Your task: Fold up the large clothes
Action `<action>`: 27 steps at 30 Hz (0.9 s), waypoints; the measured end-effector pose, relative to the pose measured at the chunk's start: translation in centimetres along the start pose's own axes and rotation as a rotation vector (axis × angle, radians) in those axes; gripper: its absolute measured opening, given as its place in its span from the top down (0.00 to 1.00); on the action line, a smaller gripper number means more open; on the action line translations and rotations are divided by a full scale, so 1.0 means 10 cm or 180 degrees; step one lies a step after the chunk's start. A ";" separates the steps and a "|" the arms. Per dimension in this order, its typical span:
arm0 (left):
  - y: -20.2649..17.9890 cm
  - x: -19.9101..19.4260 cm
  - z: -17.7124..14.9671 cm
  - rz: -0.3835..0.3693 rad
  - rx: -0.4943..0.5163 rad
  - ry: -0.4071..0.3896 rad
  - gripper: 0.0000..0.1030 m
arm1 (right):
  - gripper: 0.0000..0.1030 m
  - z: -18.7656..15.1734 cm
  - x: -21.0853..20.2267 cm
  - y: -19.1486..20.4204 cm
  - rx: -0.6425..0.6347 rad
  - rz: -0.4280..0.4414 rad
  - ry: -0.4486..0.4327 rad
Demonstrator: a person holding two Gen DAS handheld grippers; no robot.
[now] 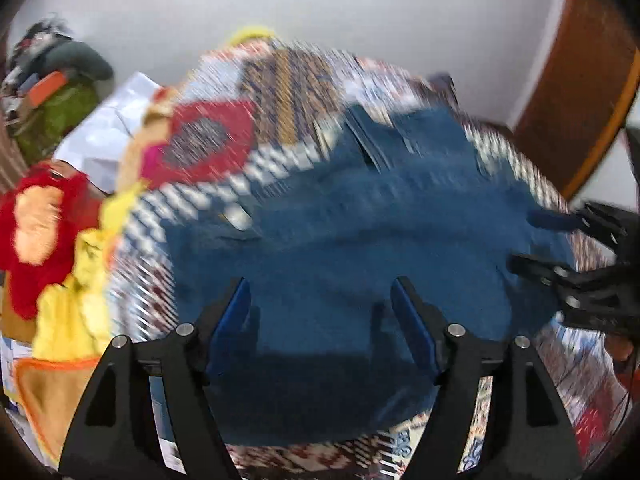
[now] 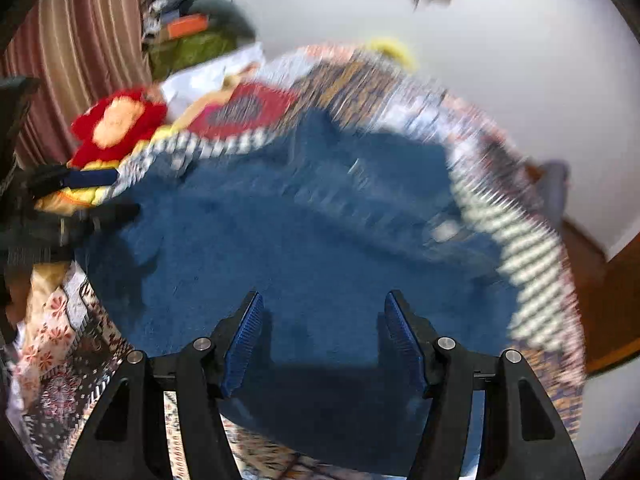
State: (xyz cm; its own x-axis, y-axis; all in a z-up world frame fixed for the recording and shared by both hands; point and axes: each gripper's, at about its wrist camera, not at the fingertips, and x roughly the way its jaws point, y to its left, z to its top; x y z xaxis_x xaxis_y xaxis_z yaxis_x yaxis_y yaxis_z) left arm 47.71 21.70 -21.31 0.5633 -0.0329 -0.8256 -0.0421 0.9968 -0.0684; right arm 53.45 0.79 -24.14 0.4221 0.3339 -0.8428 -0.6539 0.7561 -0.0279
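Note:
A large blue denim garment lies spread on a patterned bedspread. Both views are blurred. My left gripper hangs above the garment's near part, open, with nothing between its blue pads. My right gripper is also open over the denim, its pads clear of the cloth. The right gripper shows at the right edge of the left wrist view, and the left gripper at the left edge of the right wrist view.
A red and orange plush toy and yellow cloth lie at the bed's left side. A red patterned cushion sits behind the garment. Piled clothes stand by a striped curtain. A wooden door frame is at right.

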 end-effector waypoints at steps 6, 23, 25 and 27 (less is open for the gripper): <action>0.06 0.22 -0.40 0.0511 0.0275 0.0036 0.19 | 0.21 -0.29 0.15 -0.46 0.0359 -0.0209 0.0199; 1.04 -0.38 -0.92 0.0785 -0.0832 0.0019 0.19 | 0.09 -0.93 -0.47 -1.17 0.0659 -0.0687 0.0224; 1.07 -0.46 -0.92 0.0810 -0.0871 -0.0017 0.19 | 0.09 -0.89 -0.59 -1.15 0.0631 -0.0724 0.0142; 1.05 -0.56 -0.93 0.0731 -0.0971 -0.0049 0.19 | 0.09 -0.84 -0.72 -1.07 0.0583 -0.0743 0.0057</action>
State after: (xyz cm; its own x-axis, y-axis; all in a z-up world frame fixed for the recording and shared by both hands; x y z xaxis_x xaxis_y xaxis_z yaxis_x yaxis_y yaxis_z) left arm 36.40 31.63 -22.58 0.5231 0.1921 -0.8304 -0.4110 0.9104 -0.0483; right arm 52.11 -14.42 -22.29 0.5356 0.1302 -0.8344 -0.4155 0.9008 -0.1261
